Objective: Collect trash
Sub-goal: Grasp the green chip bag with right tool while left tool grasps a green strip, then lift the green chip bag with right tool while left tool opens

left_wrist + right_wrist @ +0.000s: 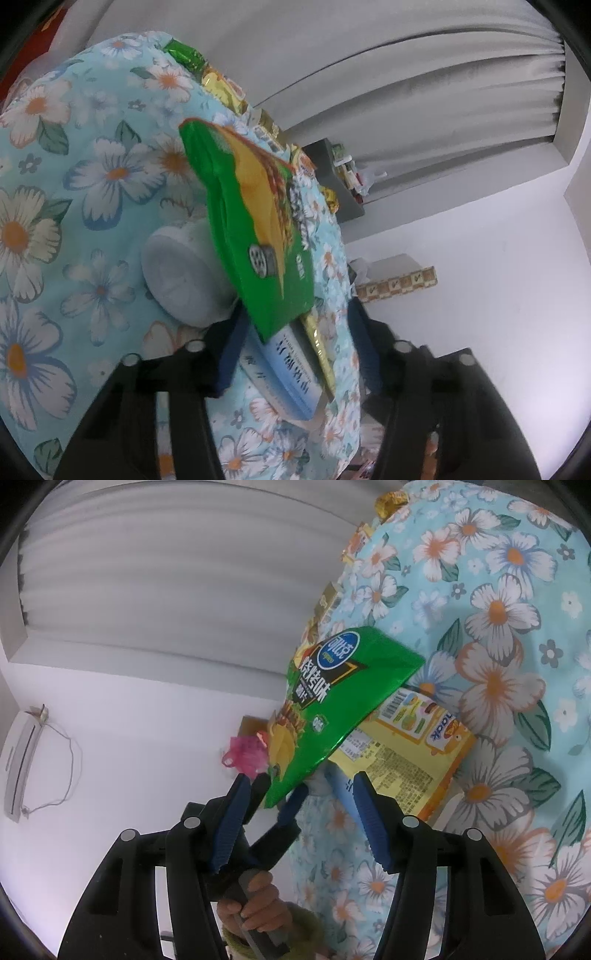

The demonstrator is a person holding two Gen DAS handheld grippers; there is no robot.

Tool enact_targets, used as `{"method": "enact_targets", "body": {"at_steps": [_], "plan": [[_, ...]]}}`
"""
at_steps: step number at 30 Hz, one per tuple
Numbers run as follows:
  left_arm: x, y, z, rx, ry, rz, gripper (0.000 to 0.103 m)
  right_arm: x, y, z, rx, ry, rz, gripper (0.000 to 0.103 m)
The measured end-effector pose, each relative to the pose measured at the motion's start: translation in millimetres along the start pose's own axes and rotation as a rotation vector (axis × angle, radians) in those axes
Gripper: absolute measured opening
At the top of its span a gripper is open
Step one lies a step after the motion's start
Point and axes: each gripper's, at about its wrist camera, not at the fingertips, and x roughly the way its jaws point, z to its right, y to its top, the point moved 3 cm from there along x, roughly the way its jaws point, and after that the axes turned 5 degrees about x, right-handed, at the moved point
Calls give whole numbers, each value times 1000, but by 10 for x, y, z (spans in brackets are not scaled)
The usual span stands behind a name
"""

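Observation:
A green chip bag (255, 206) (343, 694) stands tilted on a pile of packaging on the floral tablecloth (92, 184). My left gripper (299, 314) (282, 794) is open, with the bag's lower corner between its jaws. One blue pad (231, 354) lies close beside the bag, and the other finger stands clear of it. Under the bag lie a blue-and-white box (291, 369) and a yellow snack box (413, 746). My right gripper (301, 779) is open just behind the left one and touches nothing. A hand (258, 897) holds the left gripper's handle.
A white cup-like thing (177, 273) lies on the cloth beside the bag. Green (184, 55) and gold wrappers (221, 85) (391, 500) line the table's far edge. A pink plastic bag (247, 757), a grey shelf (340, 177), curtains and white walls lie beyond.

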Motion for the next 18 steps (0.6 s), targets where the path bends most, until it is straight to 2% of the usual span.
{"method": "enact_targets", "body": {"at_steps": [3,9,13,18], "plan": [[7,13,43,20,-10,-1,31,3,-5,-4,1,0,1,56],[-23,-21,313,135,-29,15,14,26,-8,7,13,16,-8,56],[-28,-54,504,199,-44,27,11,135,-1,42,65,70,-50,56],[-33,-109,648,233,-60,37,10,283,24,128,153,139,-91,56]]}}
